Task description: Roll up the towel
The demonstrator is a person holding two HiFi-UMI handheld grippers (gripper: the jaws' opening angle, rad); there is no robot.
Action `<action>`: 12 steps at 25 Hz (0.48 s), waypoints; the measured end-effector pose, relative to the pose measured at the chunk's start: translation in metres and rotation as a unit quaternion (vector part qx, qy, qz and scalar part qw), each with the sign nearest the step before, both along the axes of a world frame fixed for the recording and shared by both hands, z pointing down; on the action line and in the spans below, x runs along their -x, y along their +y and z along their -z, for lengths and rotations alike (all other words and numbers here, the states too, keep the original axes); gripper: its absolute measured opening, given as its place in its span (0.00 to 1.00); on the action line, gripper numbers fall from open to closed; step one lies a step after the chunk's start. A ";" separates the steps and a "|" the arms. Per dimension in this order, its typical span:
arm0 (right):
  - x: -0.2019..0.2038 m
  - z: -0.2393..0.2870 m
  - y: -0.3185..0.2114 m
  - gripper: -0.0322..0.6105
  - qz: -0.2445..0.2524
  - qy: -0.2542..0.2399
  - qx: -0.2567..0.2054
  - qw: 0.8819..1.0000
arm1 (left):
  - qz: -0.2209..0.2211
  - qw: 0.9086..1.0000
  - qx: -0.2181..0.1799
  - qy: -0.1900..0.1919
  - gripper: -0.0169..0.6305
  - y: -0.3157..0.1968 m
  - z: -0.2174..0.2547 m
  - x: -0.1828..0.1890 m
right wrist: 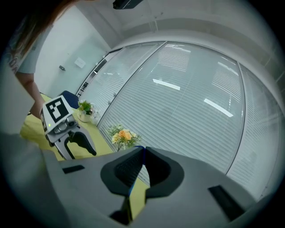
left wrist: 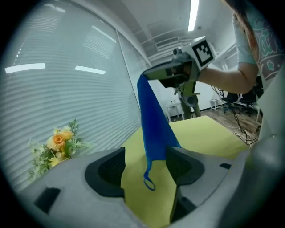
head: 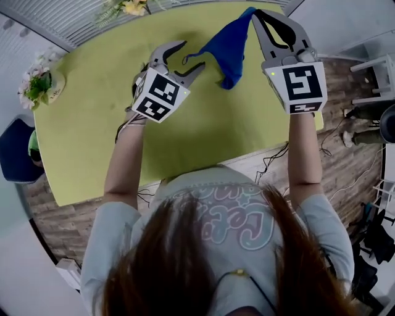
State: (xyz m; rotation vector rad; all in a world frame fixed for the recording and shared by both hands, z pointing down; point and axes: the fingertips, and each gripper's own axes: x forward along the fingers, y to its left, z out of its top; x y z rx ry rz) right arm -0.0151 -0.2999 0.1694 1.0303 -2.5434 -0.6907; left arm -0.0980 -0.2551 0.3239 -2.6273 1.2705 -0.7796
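Observation:
A blue towel [head: 227, 46] hangs by one corner from my right gripper [head: 254, 12], which is shut on it above the far side of the yellow-green table [head: 92, 123]. In the right gripper view a thin blue edge [right wrist: 132, 190] shows pinched between the pads. The towel's lower part rests on the table. My left gripper [head: 188, 57] is open just left of the towel's low corner. In the left gripper view the towel [left wrist: 153, 129] and its small hanging loop [left wrist: 149, 182] dangle between the wide-spread pads, and neither pad presses on them.
A yellow flower bunch [head: 133, 7] stands at the table's far edge and a white vase with greenery [head: 40, 83] at its left end. A blue chair [head: 12, 151] sits left of the table. Window blinds run behind it. Cables lie on the floor at the right.

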 end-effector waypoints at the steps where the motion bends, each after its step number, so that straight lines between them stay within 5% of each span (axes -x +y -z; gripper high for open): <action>1: 0.002 0.001 0.002 0.08 0.001 -0.001 -0.001 1.000 | 0.002 1.000 0.002 -0.006 0.42 -0.005 -0.007 -0.002; 6: 0.006 0.006 0.009 0.08 0.010 -0.012 0.001 1.000 | 0.007 0.999 0.034 -0.020 0.35 -0.018 -0.040 -0.008; 12: 0.005 0.009 0.009 0.08 0.006 -0.010 -0.002 1.000 | 0.000 0.999 0.029 0.032 0.35 -0.001 -0.018 -0.026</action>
